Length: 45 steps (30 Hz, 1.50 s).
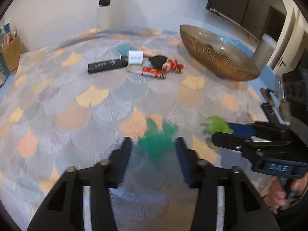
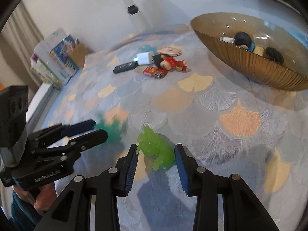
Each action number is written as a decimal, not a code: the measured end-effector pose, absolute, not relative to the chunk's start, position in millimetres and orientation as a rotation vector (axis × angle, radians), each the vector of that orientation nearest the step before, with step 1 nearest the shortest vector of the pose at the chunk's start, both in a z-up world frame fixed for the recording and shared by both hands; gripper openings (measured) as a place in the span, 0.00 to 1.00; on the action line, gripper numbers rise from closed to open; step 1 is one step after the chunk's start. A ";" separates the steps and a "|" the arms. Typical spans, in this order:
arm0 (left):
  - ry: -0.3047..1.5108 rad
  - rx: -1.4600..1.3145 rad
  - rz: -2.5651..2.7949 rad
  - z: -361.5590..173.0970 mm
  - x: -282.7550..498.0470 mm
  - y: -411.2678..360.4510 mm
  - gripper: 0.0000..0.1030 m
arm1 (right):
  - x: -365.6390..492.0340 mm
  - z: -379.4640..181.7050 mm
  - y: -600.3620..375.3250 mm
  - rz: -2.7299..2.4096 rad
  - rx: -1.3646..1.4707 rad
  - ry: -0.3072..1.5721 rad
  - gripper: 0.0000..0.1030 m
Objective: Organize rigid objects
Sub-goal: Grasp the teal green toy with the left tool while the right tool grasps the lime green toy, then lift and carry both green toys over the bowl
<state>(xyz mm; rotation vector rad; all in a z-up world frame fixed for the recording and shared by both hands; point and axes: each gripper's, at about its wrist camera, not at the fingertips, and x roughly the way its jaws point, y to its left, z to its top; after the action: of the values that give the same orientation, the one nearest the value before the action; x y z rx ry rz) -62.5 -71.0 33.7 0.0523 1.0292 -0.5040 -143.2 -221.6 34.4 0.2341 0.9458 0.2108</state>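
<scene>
My left gripper (image 1: 154,141) stands open over the patterned cloth, with a blurred teal rubbery toy (image 1: 156,144) between its fingers and a gap on its left side. In the right wrist view, the right gripper (image 2: 156,147) is shut on a light green translucent toy (image 2: 156,152), both blue pads touching it. The left gripper (image 2: 101,128) is at the left there, the teal toy (image 2: 112,129) at its tips. A ribbed amber glass bowl (image 2: 259,71) stands at the far right and holds a dark-haired figure (image 2: 243,38) and other small items.
A small pile lies mid-table: a long black box (image 1: 106,65), a white box (image 1: 135,57), a red object (image 1: 154,73) and a red-dressed doll (image 1: 165,62). Stacked books (image 2: 55,57) stand at the far left. A person's hand (image 1: 284,194) holds the right gripper's handle.
</scene>
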 end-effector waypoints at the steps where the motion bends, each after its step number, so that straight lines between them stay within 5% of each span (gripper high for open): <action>1: 1.035 0.052 -0.513 33.2 -67.5 -68.8 0.47 | -146.0 35.1 -220.3 0.223 0.216 0.954 0.40; 5: 1.029 0.057 -0.512 28.4 -79.4 -61.1 0.53 | -155.9 34.1 -217.0 0.241 0.137 0.957 0.58; 19: 1.025 0.108 -0.457 26.6 -59.2 -94.9 0.55 | -126.1 34.2 -221.2 0.170 0.070 0.945 0.58; 22: 1.011 0.104 -0.440 26.0 -56.0 -95.9 0.40 | -129.4 33.9 -219.6 0.146 0.042 0.918 0.47; 24: 1.011 0.094 -0.443 25.9 -53.6 -95.4 0.39 | -131.3 33.4 -218.4 0.110 0.007 0.902 0.32; 26: 1.006 0.079 -0.439 26.7 -52.4 -93.8 0.39 | -133.6 34.0 -221.5 0.116 0.022 0.889 0.28; 32: 0.942 0.046 -0.429 53.9 -43.9 -100.2 0.39 | -141.8 54.4 -235.1 0.107 0.047 0.851 0.28; 41: 0.652 -0.008 -0.507 186.7 -6.8 -163.2 0.39 | -158.8 196.5 -310.3 -0.059 0.000 0.536 0.28; 45: 0.637 -0.040 -0.533 200.9 17.3 -201.6 0.39 | -149.9 214.7 -353.6 -0.131 0.046 0.533 0.28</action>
<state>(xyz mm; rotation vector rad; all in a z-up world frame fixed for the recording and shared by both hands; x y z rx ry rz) 17.3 -201.6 200.9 -0.0402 0.6372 -0.5328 -149.9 -353.6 214.7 0.0459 0.5335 -0.1314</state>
